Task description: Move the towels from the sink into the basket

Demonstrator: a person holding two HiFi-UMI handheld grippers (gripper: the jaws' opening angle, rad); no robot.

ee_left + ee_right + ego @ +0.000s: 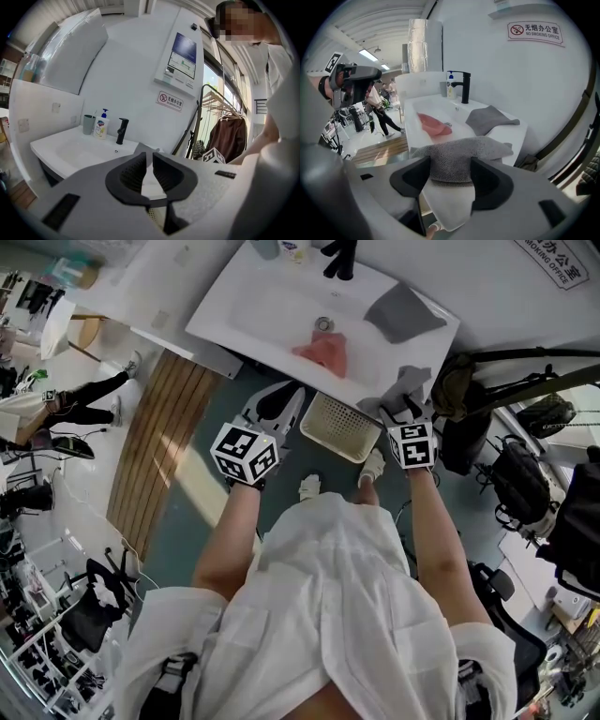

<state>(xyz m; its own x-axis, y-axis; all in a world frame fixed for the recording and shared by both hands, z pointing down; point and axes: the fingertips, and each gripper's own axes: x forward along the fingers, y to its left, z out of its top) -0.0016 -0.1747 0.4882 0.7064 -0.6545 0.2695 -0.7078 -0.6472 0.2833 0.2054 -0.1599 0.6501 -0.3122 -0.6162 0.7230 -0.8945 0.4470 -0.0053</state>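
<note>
The white sink (pixel 253 296) holds a pink towel (pixel 323 352) (pixel 433 124) in its basin near the drain. One grey towel (pixel 405 313) (pixel 490 119) lies on the sink's right ledge. A second grey towel (pixel 409 384) (pixel 459 154) lies bunched between the wide-set fingers of my right gripper (pixel 405 401) (pixel 450 171), off the sink's front right corner and just right of the cream basket (pixel 339 427), which stands on the floor under the sink's front edge. My left gripper (pixel 279 397) (pixel 149 158) hovers left of the basket, its jaws nearly together and empty.
A black faucet (pixel 339 259) (pixel 122 130), a soap bottle (pixel 100 126) and a green cup (pixel 89 124) stand at the sink's back. My feet (pixel 309 487) are just behind the basket. Bags (pixel 520 479) and hanging clothes crowd the right; a wooden step (pixel 155 446) lies left.
</note>
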